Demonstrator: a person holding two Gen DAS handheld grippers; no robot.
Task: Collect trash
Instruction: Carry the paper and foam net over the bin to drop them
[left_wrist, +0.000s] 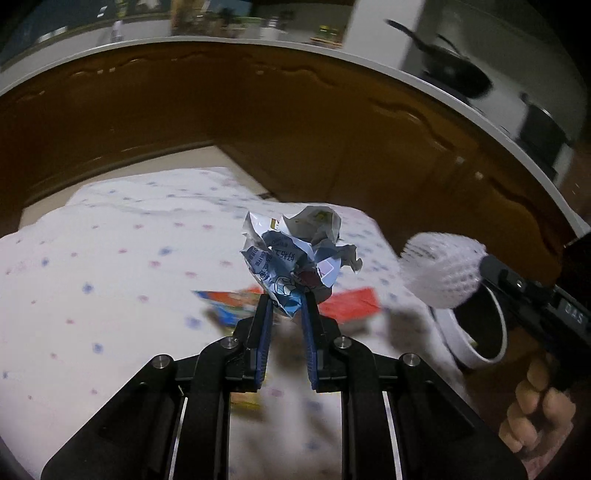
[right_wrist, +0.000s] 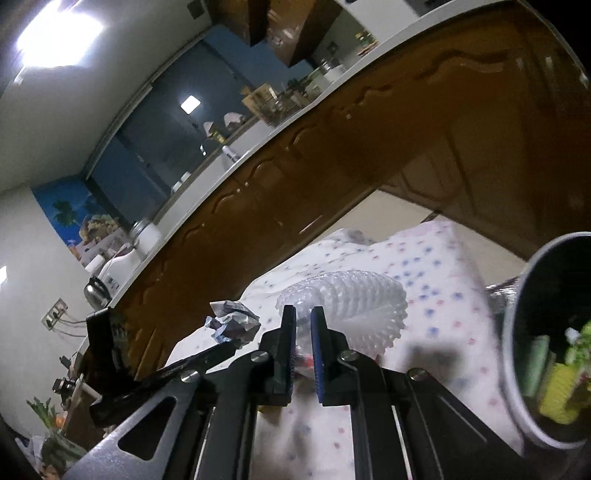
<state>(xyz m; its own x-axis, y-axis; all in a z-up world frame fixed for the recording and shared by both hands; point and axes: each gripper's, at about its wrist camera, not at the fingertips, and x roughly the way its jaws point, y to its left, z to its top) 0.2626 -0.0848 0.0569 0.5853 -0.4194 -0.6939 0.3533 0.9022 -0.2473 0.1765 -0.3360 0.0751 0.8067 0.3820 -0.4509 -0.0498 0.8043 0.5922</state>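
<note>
Trash goes into the bin (right_wrist: 517, 332), my landmark, standing at the right edge of the dotted cloth (left_wrist: 110, 258). Left of the bin, my left gripper (left_wrist: 287, 306) pinches a crumpled wrapper (left_wrist: 291, 254) by its lower end, clear of the cloth, so it hangs free for dropping. A red packet (left_wrist: 351, 304) lies flat beneath, uncollected. Nearer the bin, my right gripper (right_wrist: 303, 321) clamps a foam net (right_wrist: 354, 299), rim close by.

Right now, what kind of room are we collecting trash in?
Most likely a home kitchen. A long white countertop runs over brown wooden cabinet doors, with a frying pan and a kettle on it. The work surface is a table under a dotted tablecloth.
</note>
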